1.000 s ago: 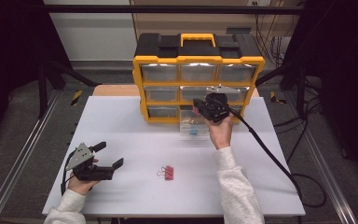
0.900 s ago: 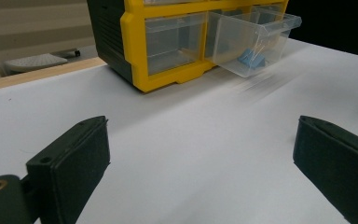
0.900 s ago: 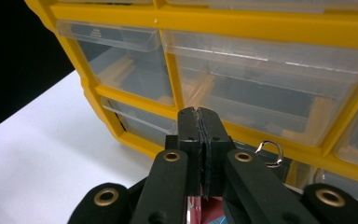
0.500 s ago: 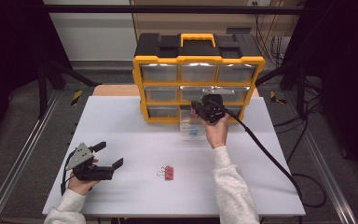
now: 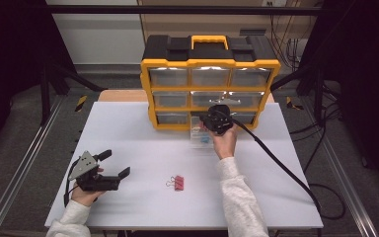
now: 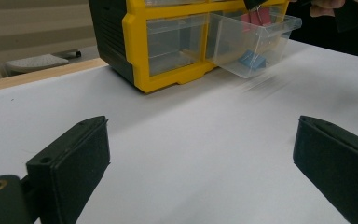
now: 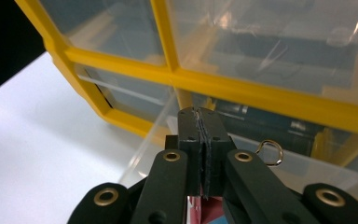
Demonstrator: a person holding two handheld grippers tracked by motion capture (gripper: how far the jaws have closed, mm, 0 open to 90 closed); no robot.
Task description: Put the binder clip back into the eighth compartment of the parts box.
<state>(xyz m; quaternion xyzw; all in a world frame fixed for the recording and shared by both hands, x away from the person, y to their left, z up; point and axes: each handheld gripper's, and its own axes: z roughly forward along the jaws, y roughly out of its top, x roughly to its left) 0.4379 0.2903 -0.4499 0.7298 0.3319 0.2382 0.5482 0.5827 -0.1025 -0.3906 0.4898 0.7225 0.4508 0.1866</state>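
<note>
A yellow and black organizer (image 5: 209, 64) stands at the back of the white table (image 5: 143, 138). One clear drawer (image 5: 198, 140) is pulled out of its bottom row, with a blue clip (image 6: 251, 59) inside. My right gripper (image 5: 212, 123) hangs just over that drawer, pointing down, shut on a pink binder clip (image 6: 256, 16). In the right gripper view the jaws (image 7: 200, 116) meet, and the clip's wire loop (image 7: 269, 153) sticks out beside them. My left gripper (image 5: 116, 163) rests open on the table at the front left with nothing between its fingers (image 6: 74, 154).
A second pink binder clip (image 5: 177, 182) lies on the table near the front middle. The right gripper's black cable (image 5: 276, 163) trails across the right side of the table. Metal frame rails run along both sides.
My right hand has sunk a little with the pink clip, closer to the open drawer. The left gripper has not moved.
</note>
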